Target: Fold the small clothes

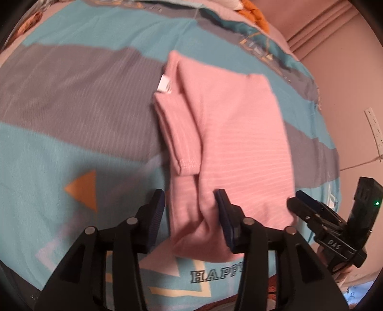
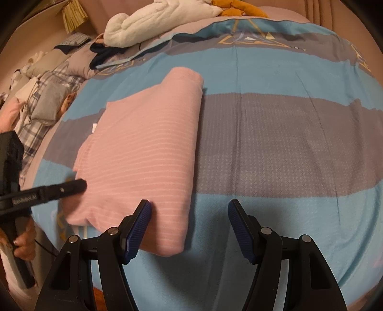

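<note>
Garment: folded pink striped top (image 2: 153, 153), near bed's front edge.
Left gripper (image 1: 191, 208): spread, astride its hem.
Right gripper (image 2: 189, 215): spread, empty.
Surroundings: white plush blanket (image 2: 153, 21), plaid bedding (image 2: 45, 95) at the far-left corner.
Surface: teal-grey bedcover (image 2: 287, 143).

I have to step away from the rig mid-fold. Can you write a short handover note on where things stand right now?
Left gripper: open, near end of the pink garment between its fingers, not pinched.
Right gripper: open, empty, at the garment's near right corner.
The garment lies on the bedspread, folded into a long strip, sleeve tucked in.
Left, probably: fold it across once more, then set it aside. More clothes lie heaped at the far left.
</note>
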Motion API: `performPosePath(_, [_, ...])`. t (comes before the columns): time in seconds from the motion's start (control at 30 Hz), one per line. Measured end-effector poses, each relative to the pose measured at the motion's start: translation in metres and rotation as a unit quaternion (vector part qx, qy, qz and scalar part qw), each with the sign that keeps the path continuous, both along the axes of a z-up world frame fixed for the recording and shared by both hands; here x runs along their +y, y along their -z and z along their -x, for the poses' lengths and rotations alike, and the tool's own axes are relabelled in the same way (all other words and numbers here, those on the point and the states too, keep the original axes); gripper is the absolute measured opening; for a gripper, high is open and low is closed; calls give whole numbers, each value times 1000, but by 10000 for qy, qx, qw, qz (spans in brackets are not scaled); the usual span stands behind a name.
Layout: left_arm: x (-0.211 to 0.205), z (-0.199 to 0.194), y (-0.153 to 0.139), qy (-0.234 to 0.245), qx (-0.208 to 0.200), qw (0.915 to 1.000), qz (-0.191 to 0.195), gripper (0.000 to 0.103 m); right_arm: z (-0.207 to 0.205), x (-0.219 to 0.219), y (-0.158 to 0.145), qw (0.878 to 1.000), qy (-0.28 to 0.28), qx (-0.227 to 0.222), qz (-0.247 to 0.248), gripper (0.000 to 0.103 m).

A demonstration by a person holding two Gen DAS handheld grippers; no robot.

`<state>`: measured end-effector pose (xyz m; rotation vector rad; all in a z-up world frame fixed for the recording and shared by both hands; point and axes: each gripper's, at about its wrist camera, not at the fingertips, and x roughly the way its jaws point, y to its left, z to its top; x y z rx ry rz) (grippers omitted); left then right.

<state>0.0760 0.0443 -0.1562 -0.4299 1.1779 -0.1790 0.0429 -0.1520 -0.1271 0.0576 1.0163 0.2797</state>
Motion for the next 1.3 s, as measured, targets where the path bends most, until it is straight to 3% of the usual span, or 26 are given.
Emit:
performPosePath(0.3, [0,-3,-4,-8,-17,10000,-49,55,-5,-2,-5,9999,-5,-17,-139,67])
performPosePath(0.43, [8,-8,-15,-116,-315,9992,218,73,-16,-4,-11,9994,-27,-102,-337,67])
performPosePath(0.5, [8,-14,-13,-99,-323,9990,309,74,-25,0,-9,9992,-76,-44,-400,72])
performPosePath(0.73, [-3,-38,8,115,-34,9974,714,73,-56,16,11,9951,-278,392,-865,72])
performPosePath(0.83, [-6,-43,10,158,-30,9963,847,71,-61,19,15,9931,-357,405,-1043,72])
performPosePath(0.9, [-10,-46,11,156,23,9958,906,62,-62,21,15,9924,-387,383,-1105,68])
performPosePath(0.97, [-15,-50,12,233,63,9939,1076,42,-62,21,16,9929,-344,374,-1072,54])
performPosePath(1.07, [-26,-50,3,308,-4,9969,722,36,-57,20,9,9932,-357,270,-1074,34])
performPosePath(1.3, [-51,-39,-35,402,-589,9974,104,33,-51,12,-23,9947,-328,-210,-951,31])
